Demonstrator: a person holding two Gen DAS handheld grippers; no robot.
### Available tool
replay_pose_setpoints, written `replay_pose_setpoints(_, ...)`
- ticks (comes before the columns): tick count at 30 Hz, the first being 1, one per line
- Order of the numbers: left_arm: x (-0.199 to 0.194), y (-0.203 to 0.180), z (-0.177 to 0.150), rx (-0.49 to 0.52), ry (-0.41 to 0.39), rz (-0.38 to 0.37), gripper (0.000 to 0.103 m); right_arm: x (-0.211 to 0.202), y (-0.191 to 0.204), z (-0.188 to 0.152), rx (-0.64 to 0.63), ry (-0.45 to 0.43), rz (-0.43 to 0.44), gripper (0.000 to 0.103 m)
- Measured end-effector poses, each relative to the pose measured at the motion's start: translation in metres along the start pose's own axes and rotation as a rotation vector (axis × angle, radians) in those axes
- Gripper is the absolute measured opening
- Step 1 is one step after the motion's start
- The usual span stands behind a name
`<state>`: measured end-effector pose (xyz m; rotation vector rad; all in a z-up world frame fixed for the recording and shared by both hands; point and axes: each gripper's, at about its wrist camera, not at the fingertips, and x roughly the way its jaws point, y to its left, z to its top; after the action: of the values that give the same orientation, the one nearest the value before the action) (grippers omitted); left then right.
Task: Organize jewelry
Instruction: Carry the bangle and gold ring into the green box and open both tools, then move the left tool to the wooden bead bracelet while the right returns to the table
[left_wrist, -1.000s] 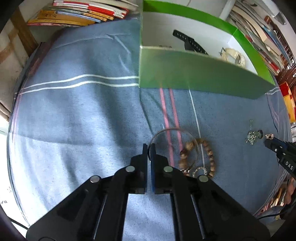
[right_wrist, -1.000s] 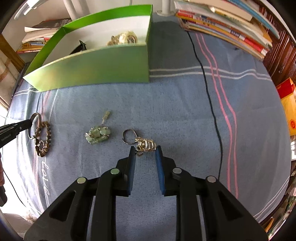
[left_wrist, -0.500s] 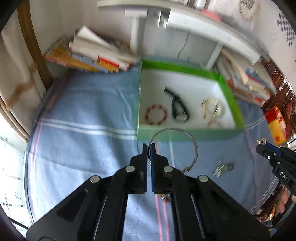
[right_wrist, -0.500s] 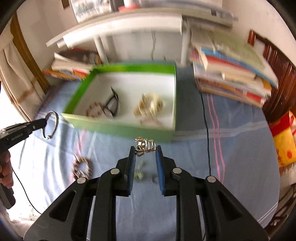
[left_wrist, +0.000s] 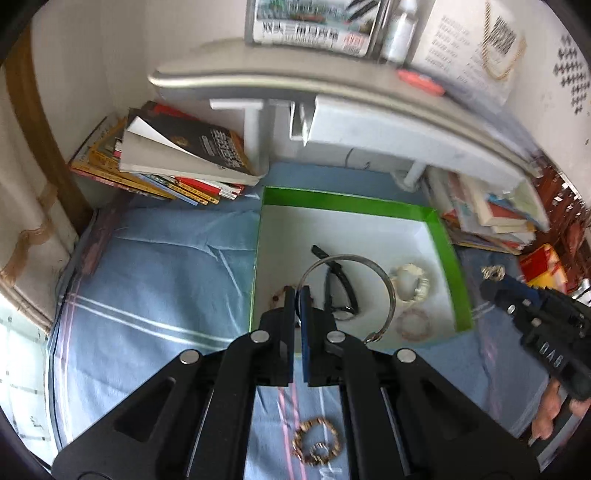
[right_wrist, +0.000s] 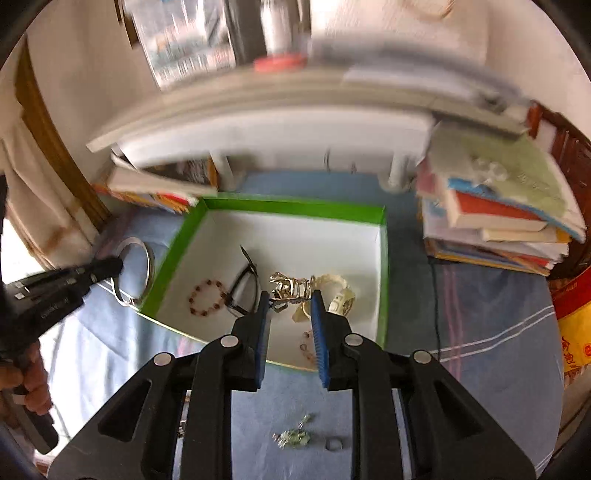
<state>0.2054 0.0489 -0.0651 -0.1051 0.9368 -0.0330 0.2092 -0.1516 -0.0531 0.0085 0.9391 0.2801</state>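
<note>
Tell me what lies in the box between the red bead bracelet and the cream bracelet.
The black watch, between red bead bracelet and cream bracelet, shows in the right wrist view.

The left hand-held gripper (left_wrist: 298, 295) was pointed steeply downward, its jaws pressed together on a thin metal ring (left_wrist: 384, 280). The right hand-held gripper (right_wrist: 290, 301) was angled likewise, its jaws narrowly parted and clamped on a gold ornament (right_wrist: 291, 288). Fingers (right_wrist: 31, 384) were wrapped around the left handle.
</note>
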Motion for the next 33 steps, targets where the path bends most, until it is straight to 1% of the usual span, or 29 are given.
replay_pose_setpoints(1, 0.010, 0.000, 0.000, 0.002, 0.015, 0.008, 0.003, 0.016, 0.003, -0.002, -0.011, 0.034, -0.009, 0.022)
replay_pose_setpoints(3, 0.031, 0.000, -0.001, -0.013, 0.066, 0.011, 0.003, 0.035, 0.005, -0.007, -0.014, 0.073, -0.009, 0.022)
replay_pose_setpoints(5, 0.044, -0.002, -0.002, -0.015, 0.094, 0.016, 0.003, 0.050, 0.007, -0.012, -0.012, 0.106, -0.007, 0.022)
replay_pose_setpoints(8, 0.060, -0.005, -0.005, -0.013, 0.121, 0.008, 0.004, 0.065, 0.007, -0.017, 0.008, 0.134, 0.000, 0.022)
replay_pose_setpoints(12, 0.079, -0.007, -0.004, -0.011, 0.149, 0.014, 0.004, 0.077, 0.010, -0.018, 0.005, 0.155, -0.007, 0.022)
replay_pose_setpoints(14, 0.088, -0.008, -0.004, -0.010, 0.170, 0.003, 0.005, 0.082, 0.011, -0.017, 0.002, 0.162, -0.004, 0.024)
replay_pose_setpoints(15, 0.091, -0.009, -0.004, -0.007, 0.177, -0.005, 0.008, 0.083, 0.011, -0.017, 0.000, 0.164, -0.002, 0.037)
replay_pose_setpoints(16, 0.093, -0.011, -0.005, 0.000, 0.182, -0.013, 0.017, 0.082, 0.011, -0.017, -0.001, 0.164, -0.005, 0.047)
replay_pose_setpoints(17, 0.094, -0.012, -0.006, 0.010, 0.184, -0.015, 0.025, 0.079, 0.009, -0.017, 0.002, 0.154, -0.017, 0.056)
replay_pose_setpoints(18, 0.093, -0.013, -0.009, 0.023, 0.184, -0.007, 0.034, 0.074, 0.007, -0.018, 0.006, 0.143, -0.020, 0.056)
replay_pose_setpoints(20, 0.084, -0.012, -0.015, 0.040, 0.180, -0.007, 0.034, 0.059, 0.001, -0.020, 0.017, 0.126, -0.003, 0.056)
replay_pose_setpoints(21, 0.074, -0.011, -0.021, 0.052, 0.171, -0.019, 0.034, 0.047, -0.005, -0.023, 0.025, 0.107, 0.004, 0.056)
replay_pose_setpoints(24, 0.050, -0.002, -0.044, 0.085, 0.152, -0.021, 0.036, 0.022, -0.023, -0.038, 0.044, 0.084, -0.010, 0.056)
replay_pose_setpoints(25, 0.041, 0.000, -0.052, 0.105, 0.126, -0.019, 0.039, 0.016, -0.030, -0.045, 0.055, 0.086, -0.020, 0.056)
replay_pose_setpoints(26, 0.035, 0.002, -0.065, 0.131, 0.139, -0.008, 0.040, 0.010, -0.039, -0.056, 0.068, 0.095, -0.038, 0.056)
replay_pose_setpoints(28, 0.031, 0.006, -0.083, 0.148, 0.173, 0.009, 0.039, 0.007, -0.052, -0.075, 0.087, 0.129, -0.070, 0.056)
replay_pose_setpoints(31, 0.027, 0.013, -0.108, 0.140, 0.204, -0.006, 0.039, 0.011, -0.069, -0.105, 0.134, 0.200, -0.098, 0.055)
replay_pose_setpoints(33, 0.028, 0.014, -0.119, 0.129, 0.222, -0.009, 0.039, 0.013, -0.073, -0.122, 0.163, 0.236, -0.086, 0.048)
